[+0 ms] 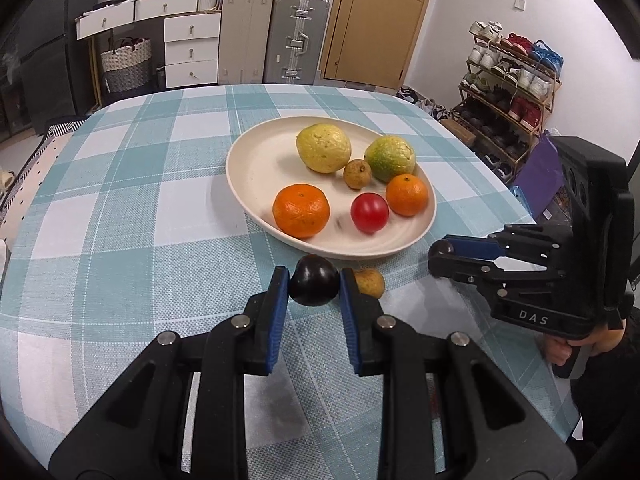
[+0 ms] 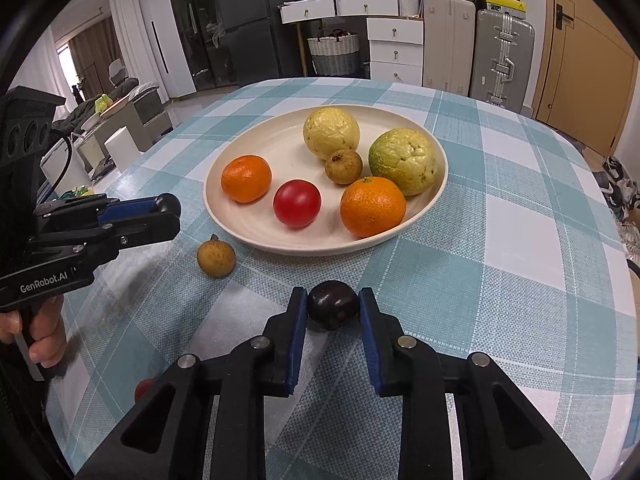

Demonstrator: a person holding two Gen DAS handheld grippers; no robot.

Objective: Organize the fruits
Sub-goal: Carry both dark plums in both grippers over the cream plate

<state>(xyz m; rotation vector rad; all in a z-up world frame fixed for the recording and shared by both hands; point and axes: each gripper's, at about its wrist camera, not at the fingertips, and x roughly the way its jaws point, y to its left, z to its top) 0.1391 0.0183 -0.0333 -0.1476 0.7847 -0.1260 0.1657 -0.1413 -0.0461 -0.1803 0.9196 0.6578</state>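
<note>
A cream plate (image 1: pixel 248 172) (image 2: pixel 256 144) on the checked tablecloth holds two guavas, two oranges, a red tomato (image 1: pixel 369 212) (image 2: pixel 297 203) and a small brown longan. My left gripper (image 1: pixel 314 286) is shut on a dark plum (image 1: pixel 314 285) just before the plate's near rim. A second brown longan (image 1: pixel 370 282) (image 2: pixel 216 258) lies on the cloth beside it. My right gripper (image 2: pixel 333 306) is shut on another dark plum (image 2: pixel 333 305), low over the cloth. Each gripper shows in the other's view, left (image 2: pixel 168 216) and right (image 1: pixel 440 256).
The round table's edge curves off on all sides. A small red fruit (image 2: pixel 145 388) lies on the cloth near my right gripper's left side. Suitcases, drawers and a shoe rack (image 1: pixel 512 92) stand behind the table.
</note>
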